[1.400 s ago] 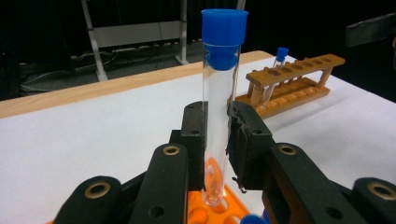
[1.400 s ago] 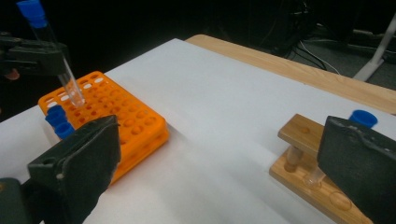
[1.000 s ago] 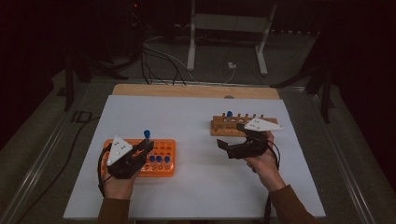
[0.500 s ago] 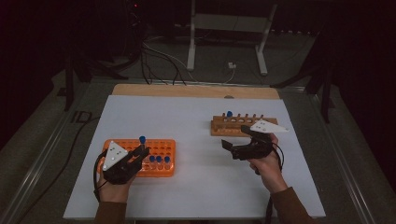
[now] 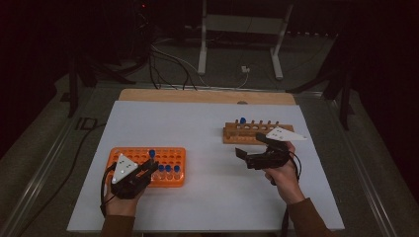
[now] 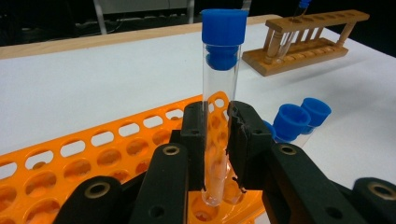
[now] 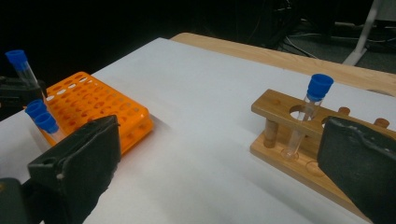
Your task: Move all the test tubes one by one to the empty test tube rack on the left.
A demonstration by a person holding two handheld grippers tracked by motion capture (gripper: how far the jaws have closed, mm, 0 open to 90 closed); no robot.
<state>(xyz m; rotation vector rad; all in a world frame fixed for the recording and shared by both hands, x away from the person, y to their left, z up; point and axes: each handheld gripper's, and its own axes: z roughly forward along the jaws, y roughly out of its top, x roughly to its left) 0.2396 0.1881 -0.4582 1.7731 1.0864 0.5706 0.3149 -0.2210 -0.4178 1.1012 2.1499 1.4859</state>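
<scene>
My left gripper (image 5: 146,167) is shut on a clear test tube with a blue cap (image 6: 223,60). It holds the tube upright at the near edge of the orange rack (image 5: 170,154), and the tube's lower end sits at a rack hole. Three more blue-capped tubes (image 5: 168,169) stand in that rack beside it. My right gripper (image 5: 253,146) is open with nothing between its jaws. It hovers just in front of the wooden rack (image 5: 257,133), which holds one blue-capped tube (image 7: 312,109) near its left end.
White sheet (image 5: 207,197) covers the table, with a wooden strip (image 5: 197,95) along the far edge. Behind the table are cables and a metal stand (image 5: 237,44) on the dark floor. A broad bare stretch of sheet lies between the two racks.
My left gripper has sunk a little with the tube, bringing it down to the orange rack's near edge. The right gripper has barely moved and stays open.
</scene>
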